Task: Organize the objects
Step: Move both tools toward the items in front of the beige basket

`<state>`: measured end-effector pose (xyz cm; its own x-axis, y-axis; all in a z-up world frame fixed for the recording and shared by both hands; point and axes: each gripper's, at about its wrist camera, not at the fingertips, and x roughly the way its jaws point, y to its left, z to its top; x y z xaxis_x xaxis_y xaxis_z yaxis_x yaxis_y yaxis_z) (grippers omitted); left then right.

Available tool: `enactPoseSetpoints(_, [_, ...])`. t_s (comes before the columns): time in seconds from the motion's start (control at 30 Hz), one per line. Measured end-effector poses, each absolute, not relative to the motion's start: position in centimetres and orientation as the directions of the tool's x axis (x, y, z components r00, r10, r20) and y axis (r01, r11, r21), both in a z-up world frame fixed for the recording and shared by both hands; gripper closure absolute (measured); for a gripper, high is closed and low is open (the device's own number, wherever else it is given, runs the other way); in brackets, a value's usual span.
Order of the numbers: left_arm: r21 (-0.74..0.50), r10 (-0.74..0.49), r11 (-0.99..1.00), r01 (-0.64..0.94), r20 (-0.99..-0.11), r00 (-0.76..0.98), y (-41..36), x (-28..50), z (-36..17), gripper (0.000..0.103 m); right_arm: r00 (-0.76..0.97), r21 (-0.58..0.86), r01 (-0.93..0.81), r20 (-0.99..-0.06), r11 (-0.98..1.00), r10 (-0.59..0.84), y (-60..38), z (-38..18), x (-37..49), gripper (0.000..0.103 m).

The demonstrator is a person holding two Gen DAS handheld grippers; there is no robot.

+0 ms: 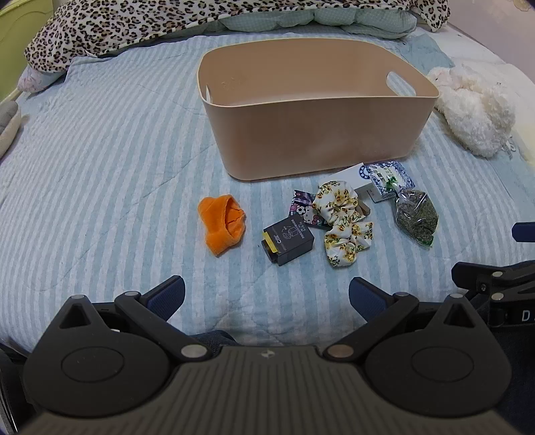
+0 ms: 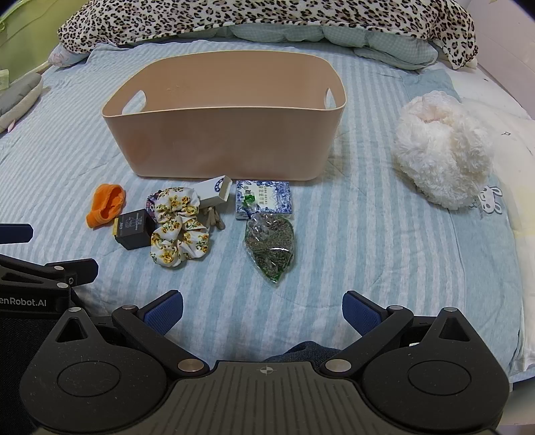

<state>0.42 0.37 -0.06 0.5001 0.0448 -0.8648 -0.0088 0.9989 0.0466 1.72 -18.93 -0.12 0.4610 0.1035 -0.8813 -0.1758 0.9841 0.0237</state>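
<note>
Presently both tongs, left gripper (image 1: 266, 296) and right gripper (image 2: 262, 309), hang spread and empty. Near the beige bin (image 2: 220, 147) lies the herb bag (image 2: 270, 246): light, slippery film, likely best pinched at its knotted top.

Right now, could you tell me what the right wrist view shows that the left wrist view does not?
Only the right wrist view shows both handle cut-outs of the beige bin, the whole blue-and-white packet, the bunny print on the bedding, and the right gripper, open.

Only the left wrist view shows the Hello Kitty pouch plainly and the left gripper, open.

Both show the orange sock, dark box, floral scrunchies, bag of dried herbs, white plush toy and leopard blanket.
</note>
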Motion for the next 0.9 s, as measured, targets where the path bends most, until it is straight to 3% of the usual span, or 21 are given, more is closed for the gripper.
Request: enactPoseSetpoints(0.9, [0.028, 0.042, 0.999, -0.035, -0.861, 0.507, 1.4, 1.0, 0.8, 0.000, 0.516, 0.020, -0.187, -0.849, 0.982, 0.116, -20.3, 1.2, 2.8, 0.000])
